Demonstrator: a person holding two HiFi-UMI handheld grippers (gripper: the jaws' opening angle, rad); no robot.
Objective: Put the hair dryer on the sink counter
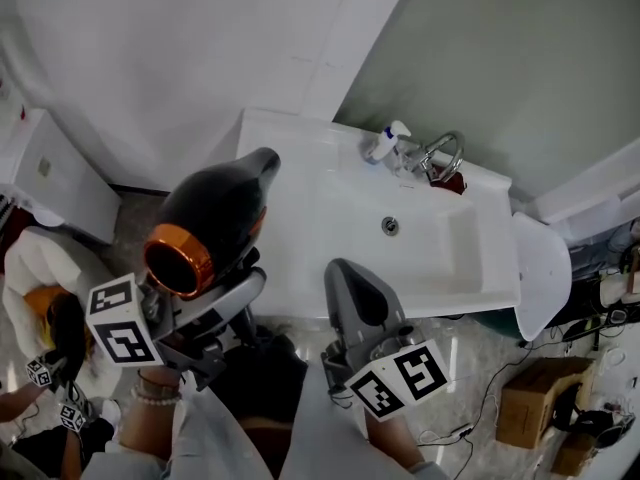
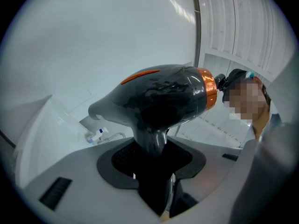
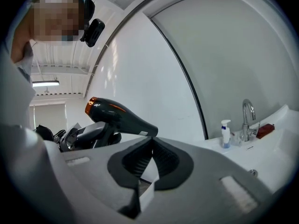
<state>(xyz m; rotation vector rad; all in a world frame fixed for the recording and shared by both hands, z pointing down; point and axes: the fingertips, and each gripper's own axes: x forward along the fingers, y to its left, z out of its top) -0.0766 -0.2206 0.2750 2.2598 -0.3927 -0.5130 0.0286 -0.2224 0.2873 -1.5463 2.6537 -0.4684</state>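
Observation:
A black hair dryer (image 1: pixel 215 213) with an orange ring at its back end hangs in the air left of the white sink counter (image 1: pixel 290 153). My left gripper (image 1: pixel 228 286) is shut on its handle. In the left gripper view the hair dryer (image 2: pixel 159 97) stands upright between the pads, and the left gripper (image 2: pixel 152 160) clamps the handle. My right gripper (image 1: pixel 352 280) is over the counter's front edge, shut and empty. The right gripper view shows the right gripper (image 3: pixel 151 143) with its pads together and the hair dryer (image 3: pixel 119 118) off to the left.
A chrome faucet (image 1: pixel 445 153), a small white pump bottle (image 1: pixel 385 145) and a red item (image 1: pixel 452 181) stand at the back of the sink basin (image 1: pixel 440 258). A white cabinet (image 1: pixel 50 178) is at the left. A cardboard box (image 1: pixel 540 398) and cables lie on the floor at the right.

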